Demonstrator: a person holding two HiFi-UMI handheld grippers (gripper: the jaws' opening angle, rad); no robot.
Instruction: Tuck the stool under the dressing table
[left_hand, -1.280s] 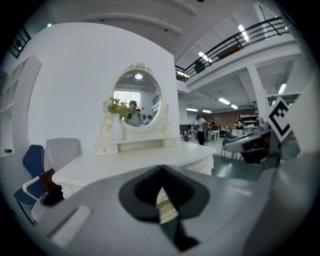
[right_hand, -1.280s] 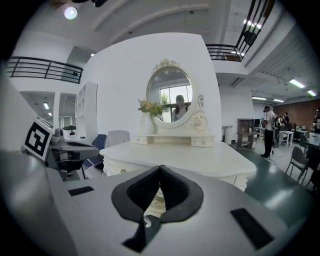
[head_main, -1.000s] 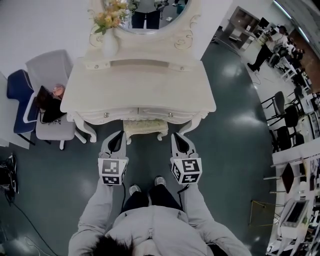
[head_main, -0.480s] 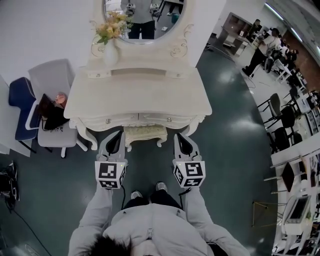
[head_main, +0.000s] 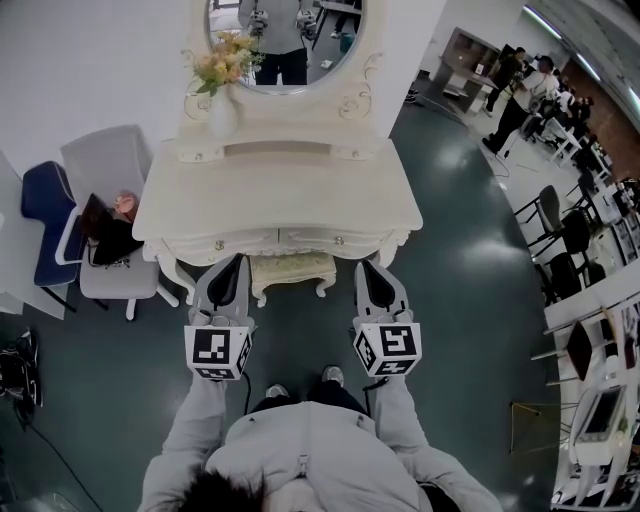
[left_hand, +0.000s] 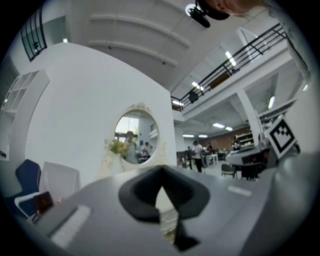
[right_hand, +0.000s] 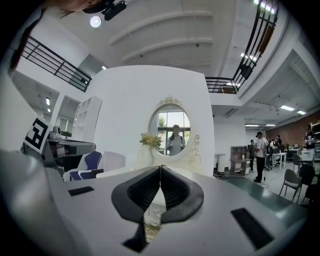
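The cream dressing table stands against the white wall. The padded stool sits mostly under its front edge, with only its near side and legs showing. My left gripper is shut and empty, to the left of the stool and apart from it. My right gripper is shut and empty, to the right of the stool. In the left gripper view the left gripper faces the table's oval mirror. In the right gripper view the right gripper points level at the mirror.
A vase of flowers stands at the back left of the tabletop. A white chair with a bag and a blue chair are left of the table. People and dark chairs are far right.
Both grippers have risen toward the head camera and look larger, still shut. They have drawn back slightly from the stool, which stays under the table.
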